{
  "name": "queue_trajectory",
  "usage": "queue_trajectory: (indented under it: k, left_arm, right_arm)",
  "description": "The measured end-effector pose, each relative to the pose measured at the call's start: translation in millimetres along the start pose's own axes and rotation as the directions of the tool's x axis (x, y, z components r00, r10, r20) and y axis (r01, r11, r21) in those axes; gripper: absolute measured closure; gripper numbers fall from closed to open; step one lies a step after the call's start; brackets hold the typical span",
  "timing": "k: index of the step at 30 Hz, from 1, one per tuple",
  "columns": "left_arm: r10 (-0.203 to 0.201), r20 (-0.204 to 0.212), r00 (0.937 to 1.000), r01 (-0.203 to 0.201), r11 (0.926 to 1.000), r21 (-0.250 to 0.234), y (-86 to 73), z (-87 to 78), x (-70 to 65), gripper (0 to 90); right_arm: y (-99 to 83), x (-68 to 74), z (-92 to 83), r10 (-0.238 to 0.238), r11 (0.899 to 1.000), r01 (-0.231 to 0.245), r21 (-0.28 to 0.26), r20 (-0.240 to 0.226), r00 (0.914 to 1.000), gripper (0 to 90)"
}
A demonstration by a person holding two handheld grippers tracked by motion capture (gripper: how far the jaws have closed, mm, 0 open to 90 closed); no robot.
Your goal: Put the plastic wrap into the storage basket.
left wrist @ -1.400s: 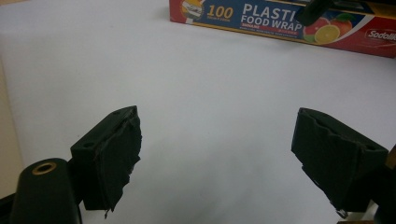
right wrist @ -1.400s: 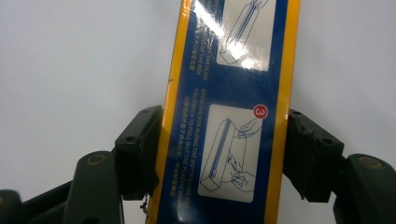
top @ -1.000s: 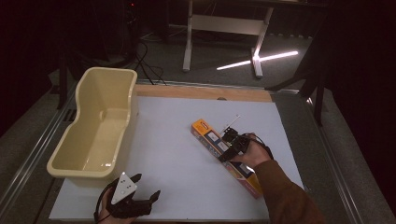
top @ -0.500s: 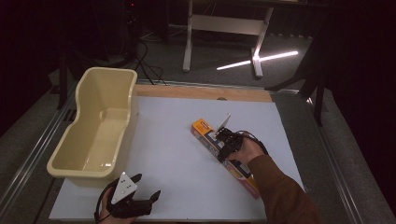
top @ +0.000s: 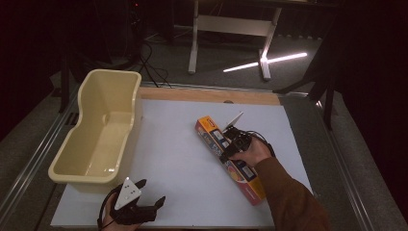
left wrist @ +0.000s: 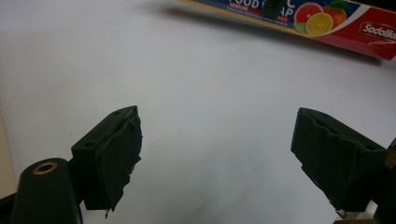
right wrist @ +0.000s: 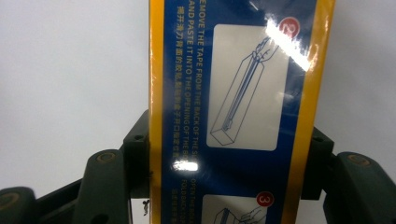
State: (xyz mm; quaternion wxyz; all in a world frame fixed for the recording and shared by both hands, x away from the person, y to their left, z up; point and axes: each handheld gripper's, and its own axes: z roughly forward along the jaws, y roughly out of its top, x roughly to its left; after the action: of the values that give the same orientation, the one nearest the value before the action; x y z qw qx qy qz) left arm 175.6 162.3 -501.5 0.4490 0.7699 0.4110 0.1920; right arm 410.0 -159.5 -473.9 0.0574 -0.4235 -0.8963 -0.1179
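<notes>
A long orange and blue cling-film box lies diagonally on the white board, right of centre. My right gripper sits over its upper half with one jaw on each long side. In the right gripper view the box's blue instruction panel runs up between the jaws, and both pads press its edges. My left gripper hovers open at the board's near left edge. Its jaws stand wide apart over bare board, with the fruit-printed side of the box far ahead.
A large cream plastic tub stands along the left side of the board, empty. A wooden strip borders the far edge, with metal rails on both sides. A table frame and cables lie on the dark floor beyond.
My right gripper has slid up along the box toward its far end. The box and the left gripper have stayed in place.
</notes>
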Motion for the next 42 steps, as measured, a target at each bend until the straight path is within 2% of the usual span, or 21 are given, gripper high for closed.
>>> queue_trajectory:
  k: [5,11,17,20,24,27,33,39,42]
  left_arm:
    - [0.008,0.005,1.0,-0.008,1.0,0.004,0.3,0.8,-1.7,16.4]
    - [0.011,0.01,0.9999,-0.011,0.9999,0.004,0.2,1.0,-2.5,16.4]
    - [0.013,0.01,0.9999,-0.013,0.9999,-0.011,0.8,-0.5,-2.3,16.4]
    - [0.01,0.009,0.9999,-0.01,0.9999,-0.013,0.9,-0.8,-1.5,16.3]
    - [0.015,0.009,0.9998,-0.015,0.9998,-0.016,1.1,-0.8,-2.3,16.3]
    - [0.013,0.007,0.9999,-0.013,0.9997,-0.018,1.0,-1.6,-1.9,16.3]
    - [0.019,0.007,0.9998,-0.019,0.9997,-0.018,1.1,-1.5,-2.1,16.3]
    - [0.017,0.003,0.9999,-0.017,0.9996,-0.024,0.9,-2.0,-2.2,16.2]
    - [0.018,0.004,0.9998,-0.018,0.9996,-0.021,0.7,-1.8,-2.3,16.2]
  right_arm:
    - [6.7,8.3,-7.6,0.002,1.0,-0.004,-0.029,-0.074,0.9973,39.2]
    - [15.5,18.3,-19.2,0.011,0.992,-0.031,-0.121,-0.168,0.9857,39.2]
    - [26.7,29.6,-31.0,0.042,0.971,-0.092,-0.222,-0.223,0.9738,39.2]
    - [33.3,36.4,-37.3,0.055,0.96,-0.123,-0.253,-0.26,0.9641,39.2]
    - [43.5,46.9,-44.6,0.056,0.949,-0.141,-0.284,-0.287,0.9564,39.2]
    - [50.8,54.8,-49.2,0.047,0.942,-0.139,-0.304,-0.29,0.9559,39.2]
    - [65.4,69.2,-56.8,0.027,0.934,-0.136,-0.329,-0.315,0.9488,39.2]
    - [80.4,80.0,-61.9,0.029,0.921,-0.163,-0.354,-0.355,0.9345,39.2]
    - [85.3,84.0,-63.1,0.029,0.918,-0.174,-0.357,-0.375,0.9266,39.2]
